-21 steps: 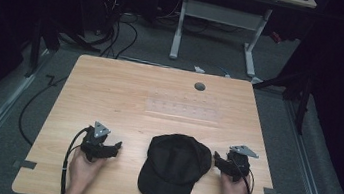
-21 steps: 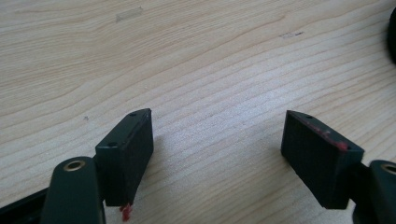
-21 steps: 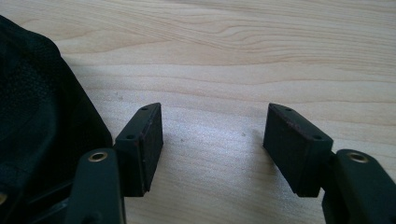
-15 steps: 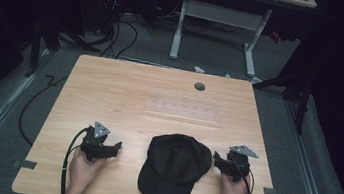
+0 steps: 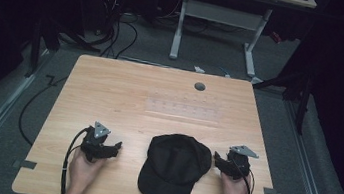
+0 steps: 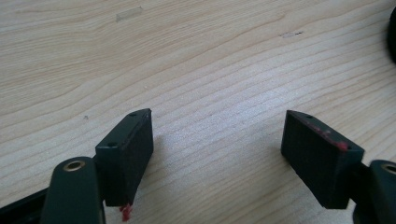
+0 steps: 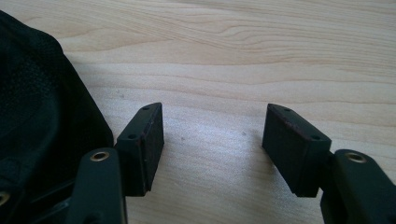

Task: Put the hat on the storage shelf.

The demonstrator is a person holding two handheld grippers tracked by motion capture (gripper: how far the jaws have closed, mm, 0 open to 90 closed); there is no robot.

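Black baseball cap (image 5: pixel 174 167) sits at the near edge of the wooden table (image 5: pixel 159 105), about mid-width, brim toward me, crown rounded, mesh-looking fabric. My left gripper (image 5: pixel 112 148) rests left of it, jaws apart, nothing between them. My right gripper (image 5: pixel 218 160) sits just beside the cap's right side, jaws apart and empty too. Looks like the pre-grasp step; next I'd need to close in on the cap's edges.

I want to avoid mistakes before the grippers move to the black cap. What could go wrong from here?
1. The cap is soft fabric; a gripper pushing in could slide it across the smooth table instead of gripping it.
2. The right gripper is open very close to the cap's side; it may catch only a thin fold.
3. The brim reaches near the table's front edge, so a pull might drag it off.
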